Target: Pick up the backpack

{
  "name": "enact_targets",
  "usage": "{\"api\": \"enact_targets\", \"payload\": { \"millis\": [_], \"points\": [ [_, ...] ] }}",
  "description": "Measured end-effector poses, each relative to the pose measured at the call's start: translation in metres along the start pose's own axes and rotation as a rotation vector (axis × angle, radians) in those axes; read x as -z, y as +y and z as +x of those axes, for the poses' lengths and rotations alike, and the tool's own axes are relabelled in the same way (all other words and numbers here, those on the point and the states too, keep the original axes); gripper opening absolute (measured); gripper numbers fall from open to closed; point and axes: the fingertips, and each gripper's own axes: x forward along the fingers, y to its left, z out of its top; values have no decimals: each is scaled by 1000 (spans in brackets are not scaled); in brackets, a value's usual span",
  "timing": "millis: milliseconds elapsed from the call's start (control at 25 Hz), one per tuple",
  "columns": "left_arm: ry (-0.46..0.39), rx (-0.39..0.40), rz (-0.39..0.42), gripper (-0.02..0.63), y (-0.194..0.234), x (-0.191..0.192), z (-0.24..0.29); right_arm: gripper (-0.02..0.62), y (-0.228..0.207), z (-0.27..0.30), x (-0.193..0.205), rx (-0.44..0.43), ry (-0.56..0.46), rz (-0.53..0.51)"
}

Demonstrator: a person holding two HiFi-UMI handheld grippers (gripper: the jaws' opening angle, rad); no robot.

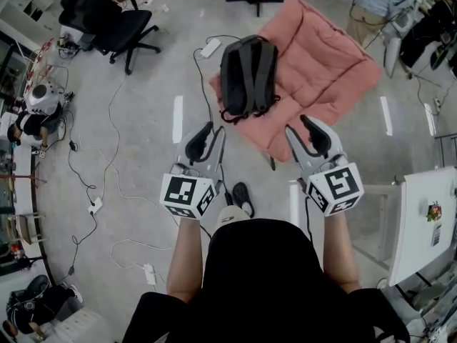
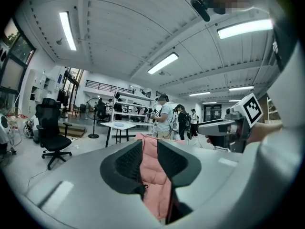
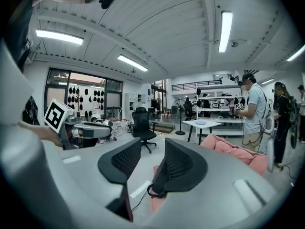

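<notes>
Your left claw (image 1: pixel 213 131) and right claw (image 1: pixel 300 127), both spread and empty, sit side by side facing the backpack (image 1: pixel 248 77) ahead on the pink cushion (image 1: pixel 325 70), likely ready for a 2-claw lift.

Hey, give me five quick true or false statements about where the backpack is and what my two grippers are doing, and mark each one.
1. The backpack lies on the pink cushion. True.
2. The left gripper is clamped on a backpack strap. False: its jaws stand apart with nothing between them, short of the backpack.
3. The right gripper has its jaws apart and holds nothing. True.
4. The black office chair stands on the pink cushion. False: it stands on the bare floor, apart from the cushion.
5. The backpack is bright red. False: it is dark grey to black.
</notes>
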Motion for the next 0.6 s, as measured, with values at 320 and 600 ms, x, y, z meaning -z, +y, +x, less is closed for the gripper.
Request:
{"api": "enact_targets", "payload": {
  "millis": [320,600],
  "points": [
    [26,45,0,118,53,1,23,155,7,57,-8,17,23,5],
    [37,73,-15,130,61,9,36,163,3,70,-3,49,53,3]
  ]
}}
